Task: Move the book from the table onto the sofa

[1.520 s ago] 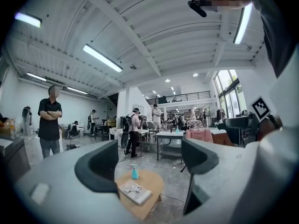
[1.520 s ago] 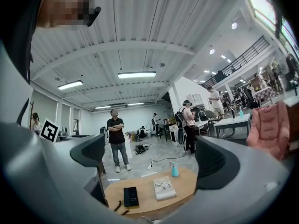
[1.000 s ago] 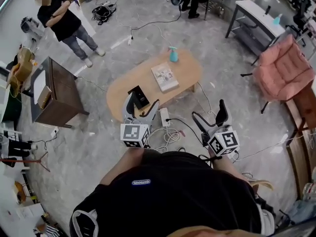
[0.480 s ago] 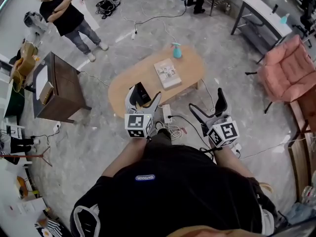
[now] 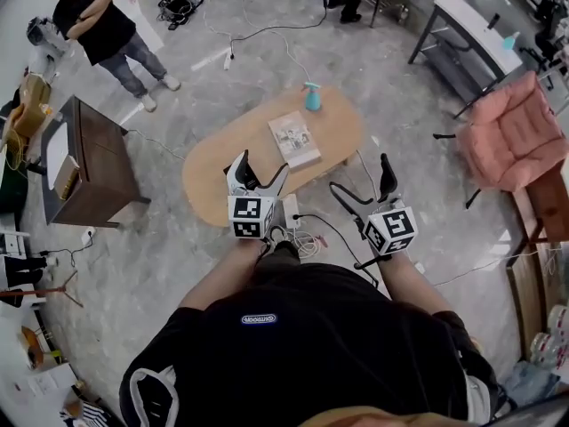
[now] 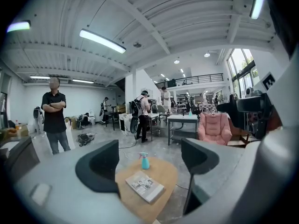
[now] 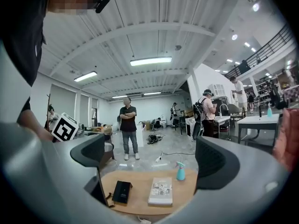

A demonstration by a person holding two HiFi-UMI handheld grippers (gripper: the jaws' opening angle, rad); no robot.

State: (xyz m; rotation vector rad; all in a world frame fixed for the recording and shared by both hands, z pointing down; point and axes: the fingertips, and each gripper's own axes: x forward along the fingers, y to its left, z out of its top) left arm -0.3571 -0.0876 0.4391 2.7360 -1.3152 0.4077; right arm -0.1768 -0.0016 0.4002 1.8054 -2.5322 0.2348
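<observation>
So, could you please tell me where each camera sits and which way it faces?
Head view: on the person's head, steeply down at table and book; torso, left gripper, right gripper show.
Left gripper view: on the left gripper, along its open jaws toward the book; right gripper at right.
Right gripper view: on the right gripper, toward the table; left gripper's cube at left.
Both gripper views share the book and spray bottle.

a large open lab hall is indicated: bare concrete floor [image 5: 418, 167] strewn with cables [image 5: 267, 32], a metal workbench [image 5: 471, 25], exposed ceiling beams [image 6: 140, 20], tube lights [image 6: 102, 41], a mezzanine railing [image 6: 196, 80].
</observation>
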